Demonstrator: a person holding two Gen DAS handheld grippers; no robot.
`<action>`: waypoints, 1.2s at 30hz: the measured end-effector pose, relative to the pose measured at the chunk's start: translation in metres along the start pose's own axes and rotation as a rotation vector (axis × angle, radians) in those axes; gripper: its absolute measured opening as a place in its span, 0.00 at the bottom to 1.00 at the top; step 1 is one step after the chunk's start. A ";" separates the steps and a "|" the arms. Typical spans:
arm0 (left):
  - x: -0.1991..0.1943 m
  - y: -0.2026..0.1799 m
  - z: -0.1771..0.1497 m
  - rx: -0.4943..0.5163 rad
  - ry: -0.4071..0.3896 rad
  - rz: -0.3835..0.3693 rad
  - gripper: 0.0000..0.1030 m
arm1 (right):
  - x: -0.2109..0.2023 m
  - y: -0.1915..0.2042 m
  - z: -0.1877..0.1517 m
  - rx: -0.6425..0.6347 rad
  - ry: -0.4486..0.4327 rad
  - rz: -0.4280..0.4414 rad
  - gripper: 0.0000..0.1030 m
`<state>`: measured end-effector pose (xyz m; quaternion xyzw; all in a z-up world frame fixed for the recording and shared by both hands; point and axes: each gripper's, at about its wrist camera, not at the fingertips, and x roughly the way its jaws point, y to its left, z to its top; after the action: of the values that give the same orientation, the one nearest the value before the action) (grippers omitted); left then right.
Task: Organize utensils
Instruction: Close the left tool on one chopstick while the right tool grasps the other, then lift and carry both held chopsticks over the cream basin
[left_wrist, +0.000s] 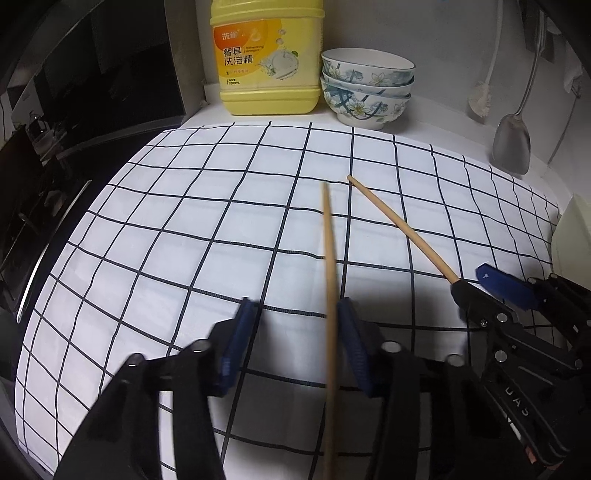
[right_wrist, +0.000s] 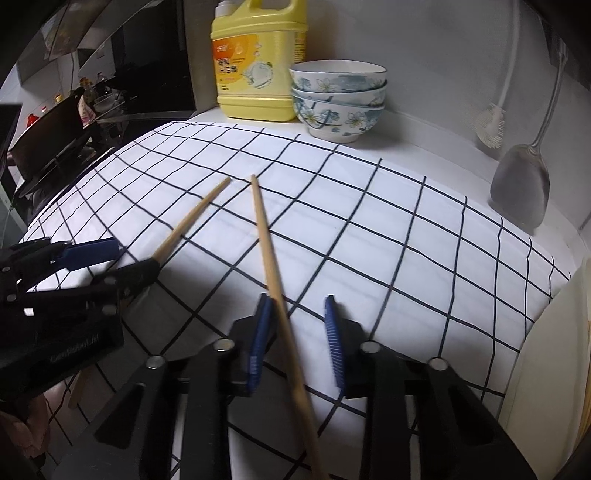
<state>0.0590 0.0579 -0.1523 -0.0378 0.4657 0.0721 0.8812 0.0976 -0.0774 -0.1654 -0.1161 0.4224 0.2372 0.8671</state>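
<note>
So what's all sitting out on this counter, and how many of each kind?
Wooden chopsticks: 2, one between the left gripper's pads, the other between the right gripper's
Floral bowls, stacked: 3
Yellow dish detergent jug: 1
Metal spatula, hanging: 1
White dish brush, hanging: 1
Checked cloth: 1
Total: 9

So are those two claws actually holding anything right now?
Nothing clamped yet. One chopstick lies between the left gripper's open fingers, the other chopstick between the right gripper's, each touching just one finger.
</note>
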 end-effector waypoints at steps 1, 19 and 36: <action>0.000 -0.001 0.000 0.006 0.000 -0.002 0.33 | 0.000 0.002 0.000 -0.007 -0.001 -0.002 0.19; -0.008 0.002 -0.003 0.109 0.042 -0.049 0.07 | -0.031 0.005 -0.013 0.218 -0.016 -0.018 0.06; -0.082 0.015 0.004 0.299 -0.015 -0.135 0.07 | -0.105 0.036 -0.026 0.411 -0.074 -0.105 0.06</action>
<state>0.0140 0.0658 -0.0824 0.0631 0.4609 -0.0569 0.8834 0.0059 -0.0894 -0.0992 0.0498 0.4231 0.1046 0.8986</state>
